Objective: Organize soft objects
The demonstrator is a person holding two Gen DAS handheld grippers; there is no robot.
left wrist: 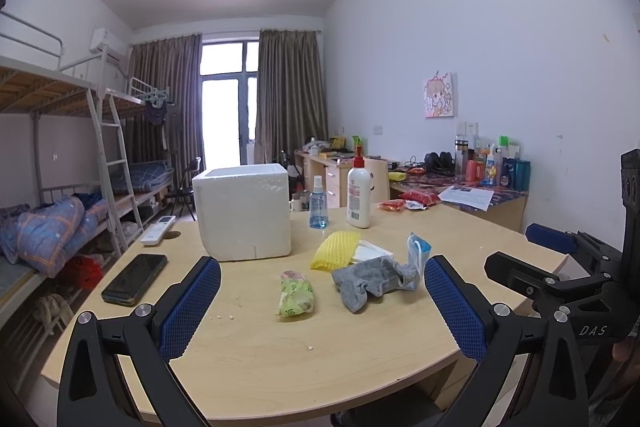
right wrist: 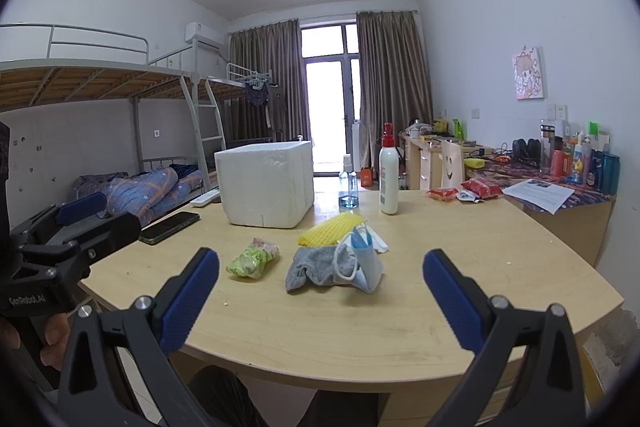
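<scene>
Both held back over the near curved edge of the pale wooden table [left wrist: 360, 359], nothing between the pads: left gripper [left wrist: 322, 303] spread wide, right gripper [right wrist: 320, 297] likewise released and empty.

Soft things clustered around the table's middle, a little toward the near edge. Crumpled grey sock [left wrist: 370, 281] lying limp, touching a blue-and-white disposable face mask [right wrist: 362, 261] that stands half folded against it. Behind them, a yellow foam mesh sleeve [left wrist: 334, 249] resting on a flat white packet [left wrist: 374, 251]. To the left and apart, a small green-printed crinkly soft pack [left wrist: 295, 293]. White foam box [left wrist: 244, 211] further back toward the far left edge, open on top as far as can be told; probably the place for them, though not certain.

All likely very light and yielding. Sock: best pinched at the thick bunched middle, not a loose toe. Mask: thin, prone to slip; better taken across the folded body than by an ear loop. Mesh sleeve: springy, needs a firm squeeze mid-length. Pack: taken across its short width.
</scene>
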